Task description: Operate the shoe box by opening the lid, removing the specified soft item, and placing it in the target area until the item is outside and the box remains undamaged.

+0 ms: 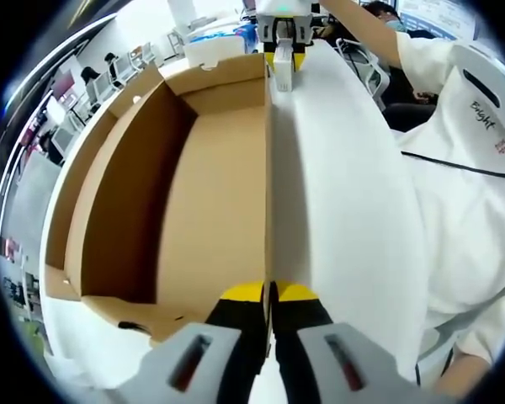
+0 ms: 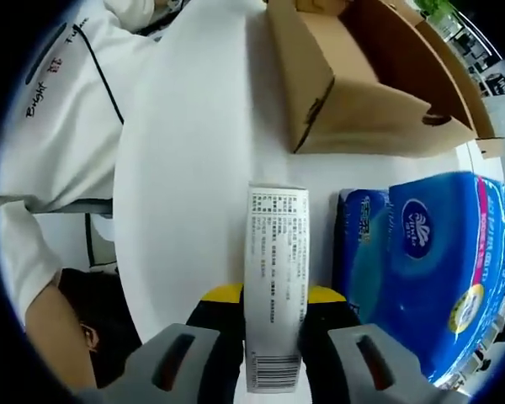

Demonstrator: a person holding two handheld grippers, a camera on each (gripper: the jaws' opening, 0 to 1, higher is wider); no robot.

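Observation:
The shoe box [image 1: 210, 194] stands open, its brown cardboard inside bare. Its lid [image 1: 345, 210], white outside, runs up the middle of the left gripper view. My left gripper [image 1: 269, 295] is shut on the lid's near edge. At the lid's far end my right gripper [image 1: 283, 38] holds a narrow white item [image 1: 282, 74]. In the right gripper view my right gripper [image 2: 273, 313] is shut on that white pack [image 2: 276, 278], which bears small print and a barcode. A blue tissue pack [image 2: 438, 261] lies just right of it. The brown box [image 2: 362, 76] sits beyond.
A person in a white shirt [image 1: 471, 194] stands close on the lid's side, also seen as the white shirt [image 2: 67, 109]. The white tabletop [image 2: 185, 185] stretches between me and the box. Desks and seated people [image 1: 101, 71] fill the far room.

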